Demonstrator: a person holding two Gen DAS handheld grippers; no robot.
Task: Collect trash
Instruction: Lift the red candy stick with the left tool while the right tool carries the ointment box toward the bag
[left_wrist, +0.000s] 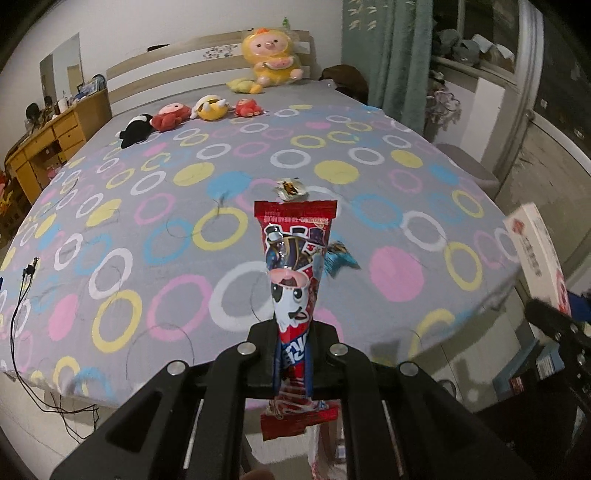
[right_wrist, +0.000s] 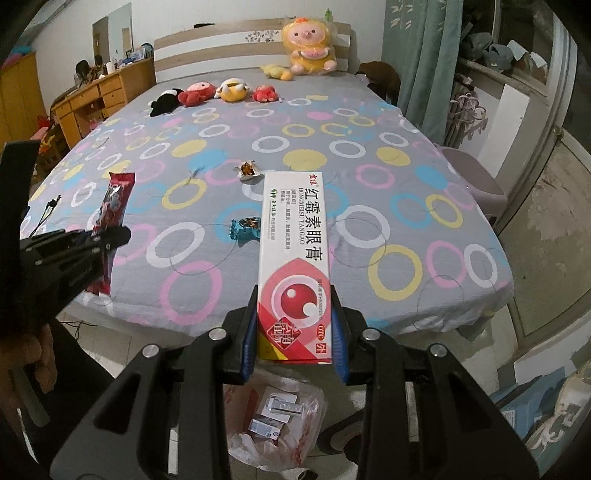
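My left gripper (left_wrist: 293, 354) is shut on a long red snack wrapper (left_wrist: 295, 258) and holds it above the near edge of the bed; it also shows in the right wrist view (right_wrist: 110, 206). My right gripper (right_wrist: 295, 332) is shut on a white and red ointment box (right_wrist: 295, 251), held over the bed's near edge; the box also shows in the left wrist view (left_wrist: 535, 251). A crumpled silver wrapper (right_wrist: 248, 170) and a blue wrapper (right_wrist: 245, 227) lie on the bed. A clear plastic bag (right_wrist: 277, 424) with trash sits on the floor below my right gripper.
The bed (right_wrist: 369, 280) has a grey sheet with coloured rings. Several plush toys (right_wrist: 218, 92) lie near the headboard. A wooden desk (right_wrist: 92, 99) stands at the left, a curtain (right_wrist: 424, 55) and a purple stool (right_wrist: 476, 181) at the right. Black cables (left_wrist: 22, 314) hang off the bed's left side.
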